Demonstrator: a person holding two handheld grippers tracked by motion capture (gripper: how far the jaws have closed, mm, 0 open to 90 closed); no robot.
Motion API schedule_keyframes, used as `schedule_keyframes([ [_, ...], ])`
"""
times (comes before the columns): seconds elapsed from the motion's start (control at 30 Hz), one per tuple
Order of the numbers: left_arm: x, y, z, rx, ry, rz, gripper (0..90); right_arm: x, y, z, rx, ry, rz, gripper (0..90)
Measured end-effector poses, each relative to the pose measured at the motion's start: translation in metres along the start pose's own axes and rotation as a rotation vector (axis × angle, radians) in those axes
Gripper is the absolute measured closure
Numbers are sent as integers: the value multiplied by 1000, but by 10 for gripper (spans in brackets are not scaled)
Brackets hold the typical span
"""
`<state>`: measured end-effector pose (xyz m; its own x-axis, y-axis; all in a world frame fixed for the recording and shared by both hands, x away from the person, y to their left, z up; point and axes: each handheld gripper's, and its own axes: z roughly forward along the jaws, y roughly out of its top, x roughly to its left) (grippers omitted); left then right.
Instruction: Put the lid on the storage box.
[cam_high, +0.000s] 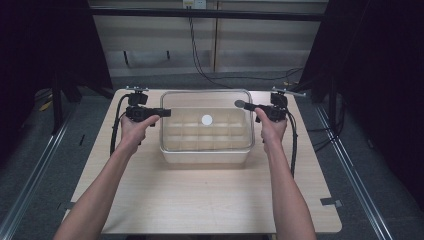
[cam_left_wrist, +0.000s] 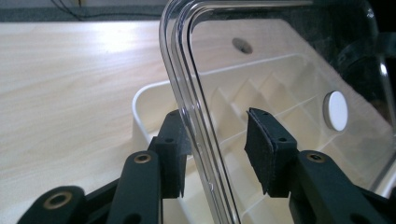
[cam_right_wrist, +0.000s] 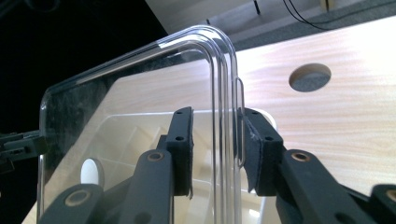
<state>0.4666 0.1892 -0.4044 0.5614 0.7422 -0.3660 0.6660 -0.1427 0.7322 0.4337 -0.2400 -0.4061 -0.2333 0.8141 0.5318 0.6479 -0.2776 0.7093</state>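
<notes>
Holding: clear plastic lid (cam_high: 206, 116) above the white divided box (cam_high: 205, 145), mid-table.
Lid look: transparent, rounded corners, raised rim, round white disc (cam_high: 207, 119).
My left gripper (cam_left_wrist: 215, 140): jaws apart, straddling its edge.
My right gripper (cam_right_wrist: 217, 144): clamped on the opposite rim.

The clear plastic lid (cam_high: 206, 102) is a rounded-corner rectangle with a raised double rim and a white round disc (cam_high: 207, 119) at its centre; it hangs roughly level just above the white compartment box (cam_high: 205, 150), its edges at nine and three o'clock lying between gripper jaws. In the left gripper view the lid's rim (cam_left_wrist: 187, 93) runs up between the pads, and in the right gripper view its corner (cam_right_wrist: 219, 70) curves over the box. The box sits at the table's centre, slightly toward twelve o'clock, open-topped, its inside split by low white dividers into a grid of cells.
</notes>
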Motion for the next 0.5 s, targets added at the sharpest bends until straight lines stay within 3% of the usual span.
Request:
schedule_keyframes([
  [0.2, 5, -4, 10, 15, 9, -30, 583, -6, -3, 9, 23, -20, 26, 659],
  [0.33, 9, -7, 16, 35, 39, -34, 604, -10, -6, 15, 54, -59, 13, 640],
  [0.5, 13, -10, 20, 49, 20, -55, 598, -14, -12, 20, 64, -83, 16, 630],
])
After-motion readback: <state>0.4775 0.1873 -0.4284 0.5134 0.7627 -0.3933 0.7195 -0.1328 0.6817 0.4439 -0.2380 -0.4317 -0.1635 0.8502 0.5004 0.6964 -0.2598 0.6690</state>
